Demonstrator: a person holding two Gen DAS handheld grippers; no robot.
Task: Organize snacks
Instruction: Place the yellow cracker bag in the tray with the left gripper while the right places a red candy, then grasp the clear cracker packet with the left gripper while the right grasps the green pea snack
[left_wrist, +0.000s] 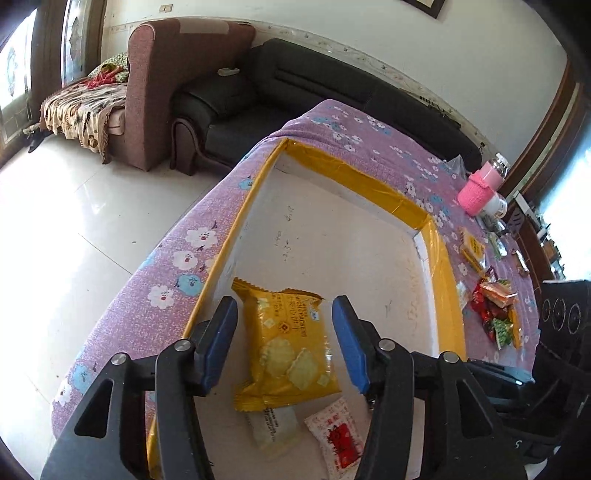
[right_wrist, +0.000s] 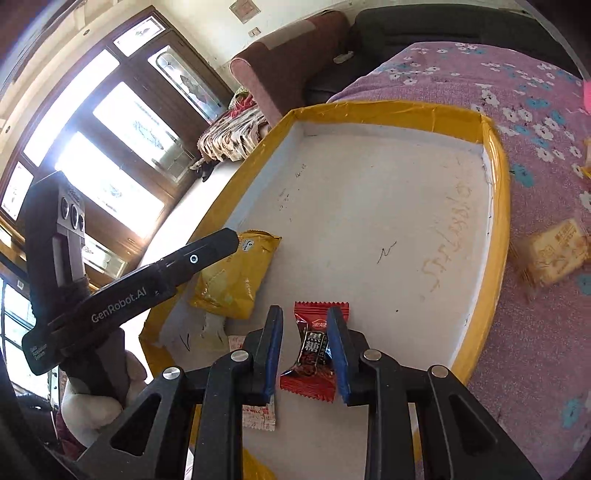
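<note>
The right tongs (right_wrist: 304, 352) are spread only a little, with the red candy packet (right_wrist: 309, 363) standing between the blue pads; a thin gap seems to show on each side, so whether the packet is pinched or already loose cannot be told. The packet sits over the white floor of the yellow-rimmed tray (right_wrist: 496, 192), near its front edge and just beside a small white sachet (right_wrist: 260, 415).

The left tongs (left_wrist: 284, 347) are wide open and hold nothing. They hover over the yellow cracker packet (left_wrist: 286, 343), which lies flat in the tray by its left wall.

The step in hand is judged to be the setting-down of the candy in the tray. It is best done by lowering the packet until its bottom edge meets the tray floor, then opening the pads fully before lifting straight up, so the wrapper is not dragged along. A spot clear of the sachet and the cracker packet is to be preferred.

More snacks (left_wrist: 496, 314) are left in a heap on the flowered bench cover (left_wrist: 373, 136) to the right of the tray, and one cracker packet (right_wrist: 554, 254) lies just outside the right rim.
</note>
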